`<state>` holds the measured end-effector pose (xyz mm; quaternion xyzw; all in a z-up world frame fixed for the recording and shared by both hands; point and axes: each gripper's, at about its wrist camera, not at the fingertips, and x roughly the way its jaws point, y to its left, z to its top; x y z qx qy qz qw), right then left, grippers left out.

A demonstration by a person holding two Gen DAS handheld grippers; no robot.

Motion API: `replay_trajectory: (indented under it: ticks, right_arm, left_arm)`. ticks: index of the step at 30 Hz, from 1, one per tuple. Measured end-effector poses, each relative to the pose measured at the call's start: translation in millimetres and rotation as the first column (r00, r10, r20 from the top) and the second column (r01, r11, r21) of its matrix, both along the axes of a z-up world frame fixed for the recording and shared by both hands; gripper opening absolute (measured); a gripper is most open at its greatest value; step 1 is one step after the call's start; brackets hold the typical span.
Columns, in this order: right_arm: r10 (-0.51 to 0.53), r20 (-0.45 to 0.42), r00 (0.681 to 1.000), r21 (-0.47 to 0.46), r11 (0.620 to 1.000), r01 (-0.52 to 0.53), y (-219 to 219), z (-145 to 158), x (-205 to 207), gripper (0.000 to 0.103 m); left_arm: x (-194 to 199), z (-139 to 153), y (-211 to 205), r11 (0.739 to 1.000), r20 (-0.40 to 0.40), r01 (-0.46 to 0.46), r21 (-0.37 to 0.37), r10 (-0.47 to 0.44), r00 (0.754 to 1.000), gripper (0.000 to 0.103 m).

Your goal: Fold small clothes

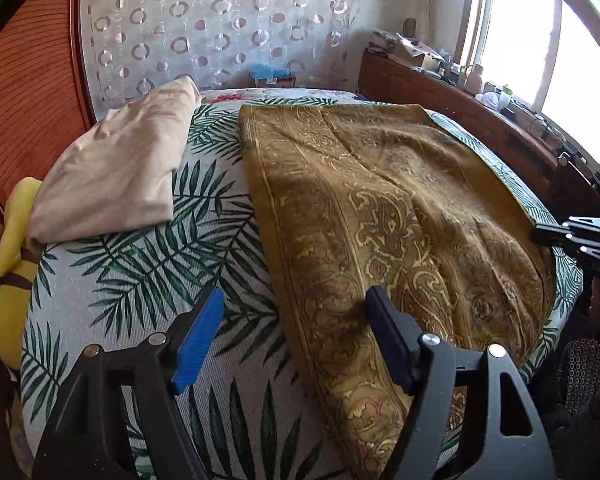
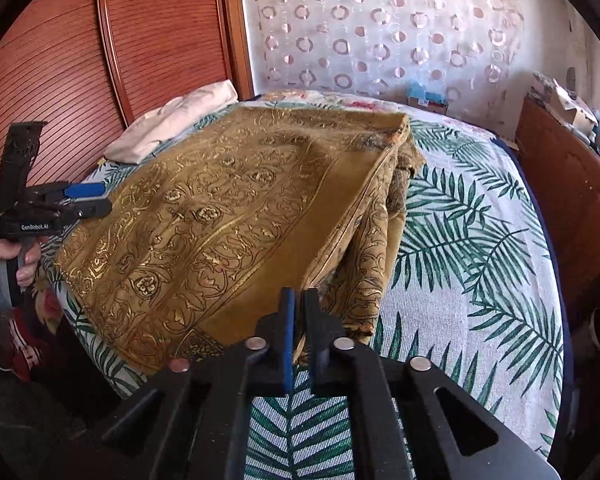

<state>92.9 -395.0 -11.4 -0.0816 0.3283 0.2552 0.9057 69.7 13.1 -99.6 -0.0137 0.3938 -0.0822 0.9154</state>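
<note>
My left camera looks down along my left gripper (image 1: 296, 312) at the bed (image 1: 140, 264) from close up. My right camera does too. Both see the gold cloth (image 2: 220, 216).

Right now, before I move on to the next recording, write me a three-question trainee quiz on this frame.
1. True or false: the left gripper stands open.
2. What lies left of the mustard paisley cloth in the left wrist view? A) folded beige garment B) a red towel C) a pair of shoes
3. Fill in: the right gripper is ____, its tips at the cloth's near edge.

Key: 1 true; 2 A, the folded beige garment on the palm-leaf bedspread; 3 shut, though whether it pinches fabric cannot be told.
</note>
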Motion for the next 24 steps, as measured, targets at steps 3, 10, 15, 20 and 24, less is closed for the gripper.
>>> replay_trajectory:
  ticks: [3, 10, 15, 20, 24]
  right_arm:
    - [-0.030, 0.034, 0.999, 0.037, 0.999, 0.029, -10.6, 9.1, -2.0, 0.003]
    - [-0.051, -0.002, 0.999, 0.038, 0.998, 0.051, -27.5, 4.5, -15.7, 0.003]
    - [-0.081, 0.003, 0.997, 0.033, 0.996, 0.081, -23.4, 0.8, -19.6, 0.014]
    - [-0.120, -0.023, 0.992, 0.006, 0.993, 0.120, -21.1, -13.0, -11.4, 0.031]
    - [-0.115, -0.053, 0.992, 0.027, 0.993, 0.116, -26.4, -14.8, -14.0, 0.045]
  left_arm:
    - [-4.8, -1.5, -0.3, 1.000, -0.006, 0.000, -0.011, 0.000, 1.000, 0.074]
    - [-18.6, -2.1, -6.0, 0.998, 0.004, 0.035, -0.045, -0.035, 0.999, 0.069]
    - [-24.3, -1.1, -5.5, 0.999, 0.003, 0.032, -0.044, -0.032, 0.999, 0.047]
    - [-27.3, -3.3, -2.9, 0.998, -0.001, 0.029, -0.061, -0.030, 1.000, 0.035]
    - [-27.7, -8.0, -4.1, 0.998, -0.015, 0.033, -0.058, -0.034, 0.999, 0.033]
